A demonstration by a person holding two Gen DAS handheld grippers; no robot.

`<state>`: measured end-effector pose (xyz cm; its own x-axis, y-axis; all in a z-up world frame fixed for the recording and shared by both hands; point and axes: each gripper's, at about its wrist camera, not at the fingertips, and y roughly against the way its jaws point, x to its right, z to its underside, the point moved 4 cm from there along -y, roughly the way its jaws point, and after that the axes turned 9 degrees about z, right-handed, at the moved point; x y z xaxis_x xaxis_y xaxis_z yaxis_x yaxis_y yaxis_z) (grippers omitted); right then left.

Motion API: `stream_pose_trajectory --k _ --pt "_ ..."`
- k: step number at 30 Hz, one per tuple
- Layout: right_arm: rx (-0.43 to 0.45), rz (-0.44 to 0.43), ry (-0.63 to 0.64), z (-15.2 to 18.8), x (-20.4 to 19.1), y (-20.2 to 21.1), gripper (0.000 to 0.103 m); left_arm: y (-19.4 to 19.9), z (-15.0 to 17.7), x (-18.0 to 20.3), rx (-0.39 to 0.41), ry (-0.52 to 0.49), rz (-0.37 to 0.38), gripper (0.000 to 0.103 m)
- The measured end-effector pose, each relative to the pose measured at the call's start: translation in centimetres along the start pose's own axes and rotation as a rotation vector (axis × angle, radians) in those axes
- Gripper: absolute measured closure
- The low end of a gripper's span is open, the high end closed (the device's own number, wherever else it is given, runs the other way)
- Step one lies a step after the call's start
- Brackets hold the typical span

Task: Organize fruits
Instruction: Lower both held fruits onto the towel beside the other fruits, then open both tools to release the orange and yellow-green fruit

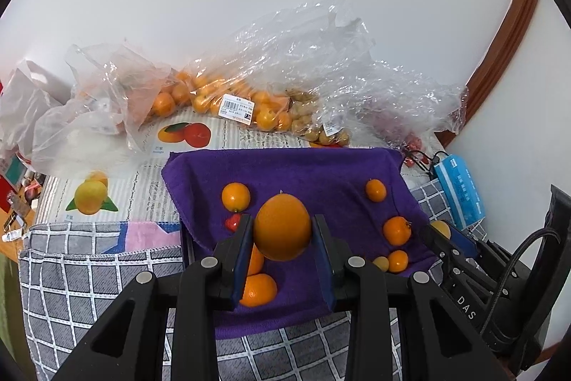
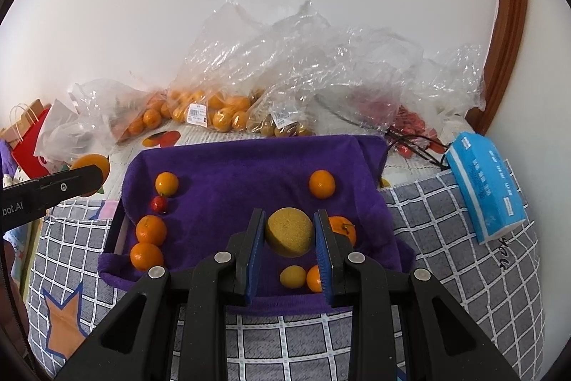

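My left gripper [image 1: 282, 231] is shut on a large orange [image 1: 282, 228], held above the left part of a purple cloth [image 1: 314, 174]. My right gripper [image 2: 289, 232] is shut on a dull yellow-brown round fruit [image 2: 289, 231] above the cloth's [image 2: 242, 166] right part. Several small oranges lie on the cloth, such as one at the back left [image 2: 166, 183] and one at the back right [image 2: 322, 184], plus a small red fruit [image 2: 158, 203] and a small yellow fruit [image 2: 293, 276]. The left gripper's finger [image 2: 53, 190] shows at the left edge of the right wrist view.
Clear plastic bags [image 1: 221, 95] of oranges and brown fruits lie along the wall behind the cloth. A blue tissue pack [image 2: 485, 188] rests at the right on a grey checked cover [image 2: 446, 274]. A fruit-printed mat [image 1: 92, 195] lies at the left. A red paper bag [image 2: 30, 145] stands far left.
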<state>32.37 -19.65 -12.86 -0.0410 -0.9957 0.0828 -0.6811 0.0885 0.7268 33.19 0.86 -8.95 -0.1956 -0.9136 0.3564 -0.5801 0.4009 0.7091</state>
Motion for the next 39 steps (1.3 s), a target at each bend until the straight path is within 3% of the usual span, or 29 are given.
stream_pose_trajectory --k 15,27,39 --pt "-0.07 -0.007 0.016 1.3 -0.7 -5.0 0.076 -3.7 -0.7 -3.3 -0.023 0.045 0.012 0.072" --pt "-0.125 -0.046 0.055 2.4 -2.9 -8.1 0.076 -8.0 0.0 -3.0 -0.106 0.038 0.024 0.072" --pt "-0.141 -0.041 0.062 2.5 -3.1 -9.5 0.076 -9.9 -0.2 -2.6 -0.133 0.023 0.03 0.072"
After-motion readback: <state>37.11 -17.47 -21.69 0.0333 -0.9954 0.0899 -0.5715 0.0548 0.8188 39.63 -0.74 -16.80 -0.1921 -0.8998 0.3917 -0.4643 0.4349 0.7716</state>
